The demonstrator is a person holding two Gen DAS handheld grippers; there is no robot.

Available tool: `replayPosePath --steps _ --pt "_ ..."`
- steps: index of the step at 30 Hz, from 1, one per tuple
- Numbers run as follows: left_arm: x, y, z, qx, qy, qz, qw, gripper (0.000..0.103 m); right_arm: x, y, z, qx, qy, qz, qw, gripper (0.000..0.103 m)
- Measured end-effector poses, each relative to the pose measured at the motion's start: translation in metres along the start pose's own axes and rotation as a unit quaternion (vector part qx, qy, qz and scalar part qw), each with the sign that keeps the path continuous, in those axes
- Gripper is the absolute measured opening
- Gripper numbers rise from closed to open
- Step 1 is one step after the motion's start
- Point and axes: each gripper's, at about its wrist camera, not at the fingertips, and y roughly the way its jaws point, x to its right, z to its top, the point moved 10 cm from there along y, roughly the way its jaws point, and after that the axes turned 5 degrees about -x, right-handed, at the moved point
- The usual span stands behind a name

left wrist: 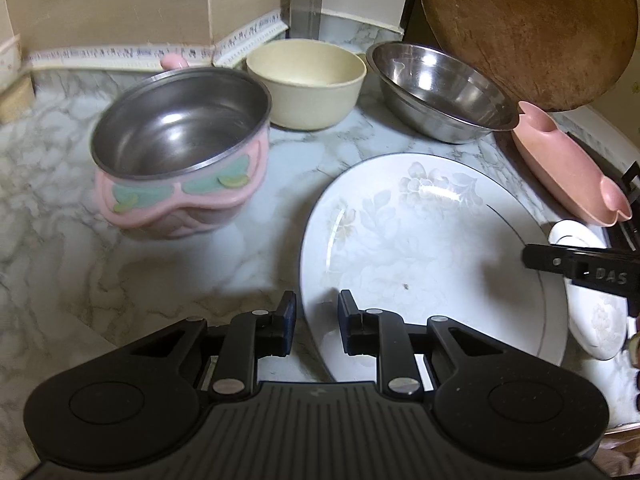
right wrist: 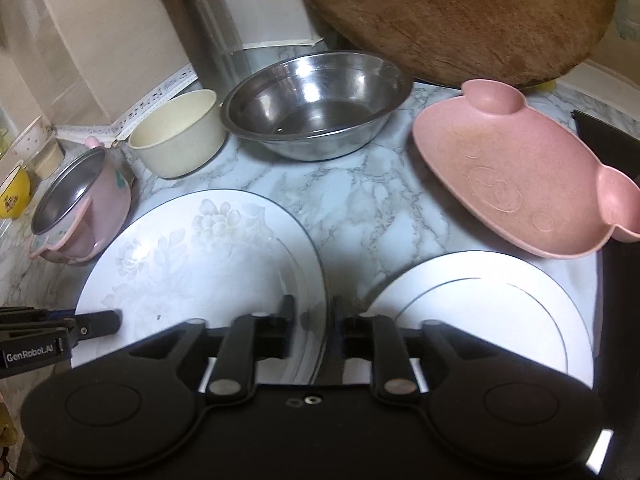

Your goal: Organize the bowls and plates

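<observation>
Left tongs [left wrist: 316,322]: jaws partly open, straddling the near left rim of the large floral plate [left wrist: 420,256], not closed on it.
Right tongs [right wrist: 314,326]: jaws partly open astride the plate's right rim; contact cannot be told.
Small plate [right wrist: 480,312]: just right of the large plate.
Far side of tabletop [right wrist: 360,200]: pink-cased steel bowl [left wrist: 180,148], cream bowl [left wrist: 308,80], steel basin [left wrist: 436,92], pink dish [right wrist: 520,184].

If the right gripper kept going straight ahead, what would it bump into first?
Probably the large white floral plate: the right gripper already straddles its rim. Beyond that lies bare marble countertop, then the wide steel bowl, though depth is unclear.
</observation>
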Motion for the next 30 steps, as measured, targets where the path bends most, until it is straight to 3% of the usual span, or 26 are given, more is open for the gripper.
replayPosePath --steps 2,6,12,15,17,22,25,30 --pt "-0.001 -0.002 0.000 0.002 0.003 0.003 1.0000 0.021 0.001 -0.005 0.000 0.005 0.003 0.001 1.000 0.027" --pt "-0.005 -0.010 0.000 0.012 0.004 0.008 0.9999 0.021 0.005 -0.017 0.000 0.026 -0.002 -0.020 0.999 0.050" --pt "-0.002 -0.025 0.001 0.031 0.015 0.005 0.9994 0.023 0.008 -0.036 -0.002 0.048 -0.003 -0.031 0.998 0.065" --pt "0.003 -0.033 0.003 0.044 0.021 -0.003 0.9988 0.040 0.009 -0.047 -0.004 0.058 -0.004 -0.038 0.998 0.068" --pt "0.008 -0.039 0.004 0.056 0.025 -0.008 0.9981 0.059 0.009 -0.053 -0.006 0.066 -0.005 -0.045 0.997 0.072" --pt "0.025 -0.052 0.010 0.076 0.046 -0.027 0.9957 0.060 0.012 -0.070 -0.011 0.081 0.000 -0.054 0.995 0.078" --pt "0.037 -0.060 0.014 0.095 0.063 -0.041 0.9926 0.071 0.014 -0.081 -0.015 0.091 0.004 -0.059 0.994 0.083" --pt "0.060 -0.075 0.023 0.132 0.090 -0.066 0.9850 0.078 0.022 -0.102 -0.024 0.109 0.012 -0.069 0.992 0.094"
